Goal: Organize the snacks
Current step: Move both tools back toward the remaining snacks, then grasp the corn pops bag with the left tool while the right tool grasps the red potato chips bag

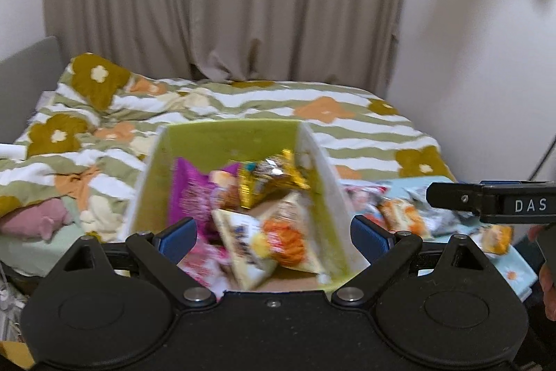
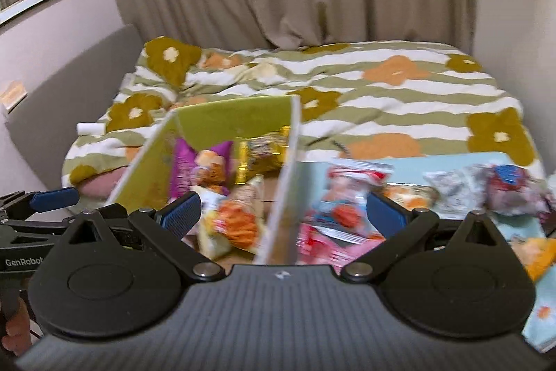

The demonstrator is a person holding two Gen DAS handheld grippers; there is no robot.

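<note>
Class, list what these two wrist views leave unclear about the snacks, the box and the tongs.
- Packet labels in the green box: motion blur, both views.
- Box's near wall: hidden by the left tongs, left view.
- Loose packets on the blue mat: partly behind the right tongs; count unclear.
- Mat's right end: cut off.

Both wrist cameras look forward, close over the green box [image 1: 222, 134], sharing the bed [image 2: 382, 86] beyond.

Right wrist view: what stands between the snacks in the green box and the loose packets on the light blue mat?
The green box's white side wall, seen edge-on in that view.
</note>
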